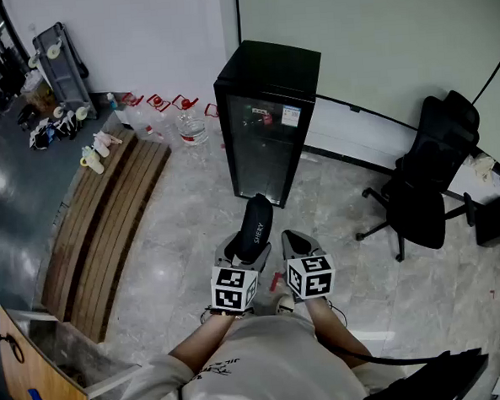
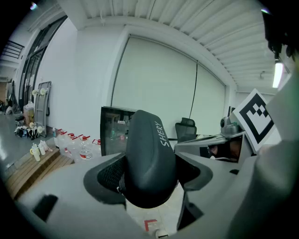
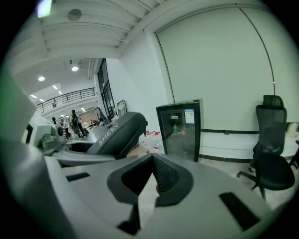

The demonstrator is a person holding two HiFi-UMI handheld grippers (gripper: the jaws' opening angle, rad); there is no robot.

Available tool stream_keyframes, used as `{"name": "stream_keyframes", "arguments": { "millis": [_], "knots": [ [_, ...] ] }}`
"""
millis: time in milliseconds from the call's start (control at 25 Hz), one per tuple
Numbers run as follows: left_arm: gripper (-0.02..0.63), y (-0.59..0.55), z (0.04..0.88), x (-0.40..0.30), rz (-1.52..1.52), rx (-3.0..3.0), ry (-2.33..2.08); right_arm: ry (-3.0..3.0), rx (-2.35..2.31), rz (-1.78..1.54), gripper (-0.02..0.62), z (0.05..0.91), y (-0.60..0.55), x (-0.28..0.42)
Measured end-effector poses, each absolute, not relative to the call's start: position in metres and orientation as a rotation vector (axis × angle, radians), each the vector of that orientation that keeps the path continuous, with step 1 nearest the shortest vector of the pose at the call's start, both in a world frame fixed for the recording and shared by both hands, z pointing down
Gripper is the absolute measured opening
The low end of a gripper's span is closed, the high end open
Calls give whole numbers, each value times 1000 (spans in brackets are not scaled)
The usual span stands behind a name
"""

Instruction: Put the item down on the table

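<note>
A black oblong case (image 1: 256, 227) with white lettering stands up out of my left gripper (image 1: 242, 256), above the tiled floor. In the left gripper view the case (image 2: 148, 156) fills the gap between the jaws, and both pads of the left gripper (image 2: 149, 176) press on its sides. My right gripper (image 1: 297, 244) hovers just to the right of it with its jaws together and nothing between them. In the right gripper view the right gripper (image 3: 152, 179) is shut, and the case (image 3: 119, 134) leans at its left.
A black glass-door fridge (image 1: 267, 118) stands ahead by the wall, with water bottles (image 1: 191, 127) at its left. A black office chair (image 1: 426, 186) is at the right. A wooden platform (image 1: 108, 220) lies at the left, and a wooden table corner (image 1: 31, 379) sits at the bottom left.
</note>
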State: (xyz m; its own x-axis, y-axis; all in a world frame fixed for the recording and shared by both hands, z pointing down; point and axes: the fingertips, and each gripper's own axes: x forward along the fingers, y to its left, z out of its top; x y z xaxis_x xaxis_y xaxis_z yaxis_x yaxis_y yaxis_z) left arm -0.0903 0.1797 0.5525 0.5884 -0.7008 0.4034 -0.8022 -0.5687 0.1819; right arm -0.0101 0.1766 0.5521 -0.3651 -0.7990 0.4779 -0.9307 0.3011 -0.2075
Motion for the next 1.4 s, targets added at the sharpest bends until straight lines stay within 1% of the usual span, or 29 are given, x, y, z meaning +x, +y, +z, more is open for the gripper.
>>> {"name": "stream_keyframes", "arguments": {
  "millis": [280, 640, 920, 1120, 1400],
  "knots": [
    [331, 165, 555, -121, 393, 2486, -1189, -2257, 1620, 663, 5, 554, 170, -37],
    [331, 118, 567, -111, 392, 2489, -1162, -2237, 1649, 672, 5, 565, 122, -25],
    [331, 34, 568, -87, 393, 2454, -1225, -2284, 1595, 658, 5, 564, 33, 0],
    [331, -28, 556, -56, 364, 2438, -1280, -2324, 1547, 628, 5, 552, -31, 28],
    [330, -86, 542, -17, 336, 2426, -1334, -2378, 1500, 574, 5, 535, -99, 62]
  ]
}}
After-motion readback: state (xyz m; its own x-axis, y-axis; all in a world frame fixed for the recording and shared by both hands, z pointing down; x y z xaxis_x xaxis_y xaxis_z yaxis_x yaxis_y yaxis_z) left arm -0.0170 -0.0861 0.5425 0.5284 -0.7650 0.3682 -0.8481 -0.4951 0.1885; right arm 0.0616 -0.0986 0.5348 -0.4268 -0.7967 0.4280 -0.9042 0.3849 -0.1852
